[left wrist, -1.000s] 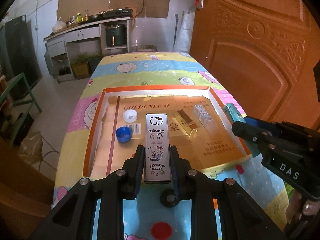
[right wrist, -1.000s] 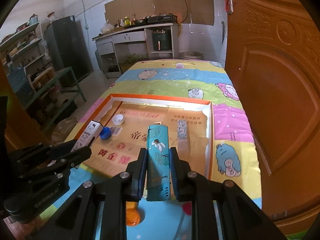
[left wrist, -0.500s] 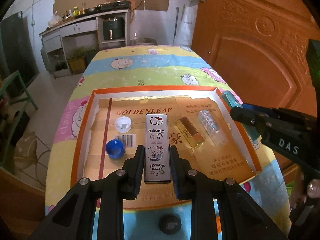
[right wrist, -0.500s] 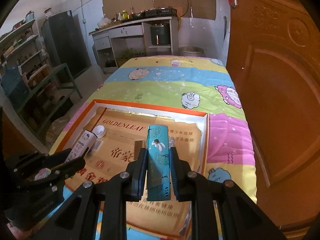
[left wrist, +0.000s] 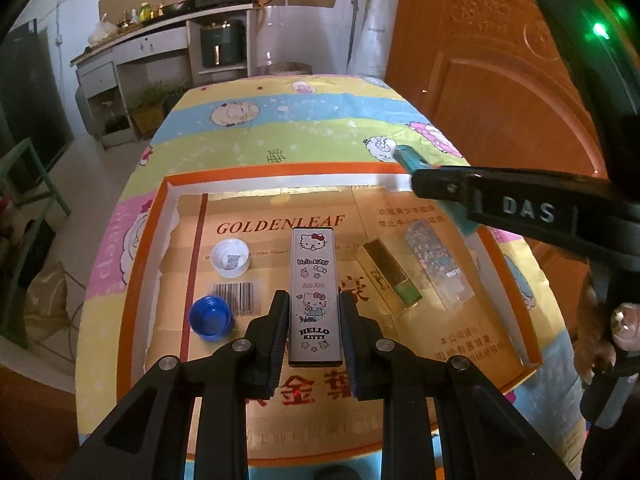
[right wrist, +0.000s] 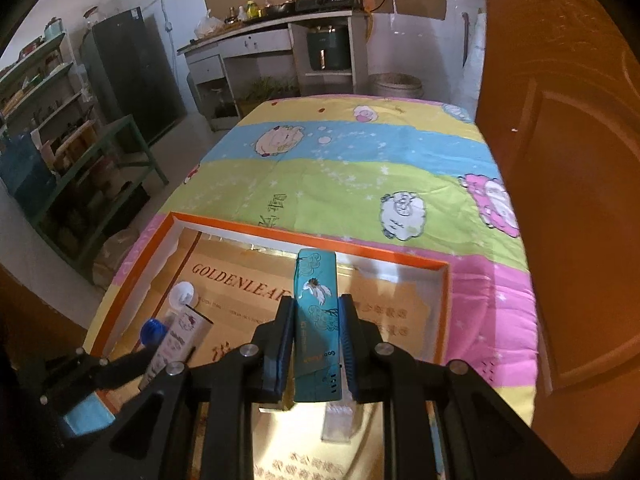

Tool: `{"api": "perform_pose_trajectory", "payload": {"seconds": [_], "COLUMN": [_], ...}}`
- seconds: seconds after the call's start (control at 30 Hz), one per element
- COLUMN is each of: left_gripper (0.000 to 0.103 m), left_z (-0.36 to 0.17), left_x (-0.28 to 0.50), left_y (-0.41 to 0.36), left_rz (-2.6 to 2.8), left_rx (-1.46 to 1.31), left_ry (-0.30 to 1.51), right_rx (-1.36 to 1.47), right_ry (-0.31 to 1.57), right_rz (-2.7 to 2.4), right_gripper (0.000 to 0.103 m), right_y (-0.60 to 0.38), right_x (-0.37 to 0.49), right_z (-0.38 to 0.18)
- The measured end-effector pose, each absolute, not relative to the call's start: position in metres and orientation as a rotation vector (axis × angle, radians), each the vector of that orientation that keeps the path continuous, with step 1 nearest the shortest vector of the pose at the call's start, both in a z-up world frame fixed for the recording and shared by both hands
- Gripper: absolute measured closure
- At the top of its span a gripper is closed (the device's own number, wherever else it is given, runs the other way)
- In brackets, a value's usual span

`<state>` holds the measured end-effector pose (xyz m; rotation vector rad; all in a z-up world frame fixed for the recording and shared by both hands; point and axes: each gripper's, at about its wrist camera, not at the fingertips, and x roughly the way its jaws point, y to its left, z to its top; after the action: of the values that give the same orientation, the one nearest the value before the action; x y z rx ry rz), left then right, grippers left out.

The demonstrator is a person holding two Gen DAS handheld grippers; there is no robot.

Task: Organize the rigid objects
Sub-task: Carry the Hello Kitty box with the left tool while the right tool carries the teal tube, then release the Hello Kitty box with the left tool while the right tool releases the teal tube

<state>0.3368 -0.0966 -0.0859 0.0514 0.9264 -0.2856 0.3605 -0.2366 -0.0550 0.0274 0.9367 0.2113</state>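
Note:
My left gripper (left wrist: pixel 313 304) is shut on a silver Hello Kitty box (left wrist: pixel 315 292) and holds it over the middle of the orange-rimmed cardboard tray (left wrist: pixel 280 171). My right gripper (right wrist: pixel 316 312) is shut on a teal box (right wrist: pixel 317 320) with a crane print, held over the tray's right part (right wrist: pixel 443 312). In the tray lie a white cap (left wrist: pixel 230 258), a blue cap (left wrist: pixel 211 317), a gold box (left wrist: pixel 390 278) and a clear glitter box (left wrist: pixel 438 268). The teal box's tip (left wrist: pixel 404 156) and the right gripper's finger show in the left wrist view.
The tray sits on a table with a striped cartoon-sheep cloth (right wrist: pixel 360 152). A brown wooden door (right wrist: pixel 560 160) stands close on the right. A counter with an appliance (right wrist: pixel 328 52) and shelves (right wrist: pixel 60 140) are beyond the table's far and left edges.
Both grippers have moved forward from the table's front edge to over the tray, each still holding its box. The loose caps on the near cloth have dropped out of view.

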Motion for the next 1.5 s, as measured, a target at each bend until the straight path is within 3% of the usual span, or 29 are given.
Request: {"api": "perform_pose_trajectory", "payload": {"seconds": [1.2, 1.33, 1.4, 1.5], "left_gripper": [0.077, 0.069, 0.057, 0.05], "left_z": [-0.121, -0.122, -0.122, -0.119], "left_x": [0.36, 0.361, 0.36, 0.357], "left_y": [-0.097, -0.097, -0.097, -0.094], "left_rz": [-0.291, -0.307, -0.304, -0.298], "left_rx": [0.02, 0.016, 0.017, 0.016], "left_ry": [0.999, 0.999, 0.992, 0.969], "right_rx": [-0.016, -0.007, -0.004, 0.013], "right_ry": [1.028, 1.036, 1.031, 1.0], "right_rz": [0.164, 0.158, 0.158, 0.163], "right_gripper": [0.081, 0.08, 0.077, 0.066], "right_y": [-0.215, -0.216, -0.217, -0.219], "right_x": [0.406, 0.406, 0.405, 0.401], "right_z": [-0.108, -0.112, -0.111, -0.104]}}
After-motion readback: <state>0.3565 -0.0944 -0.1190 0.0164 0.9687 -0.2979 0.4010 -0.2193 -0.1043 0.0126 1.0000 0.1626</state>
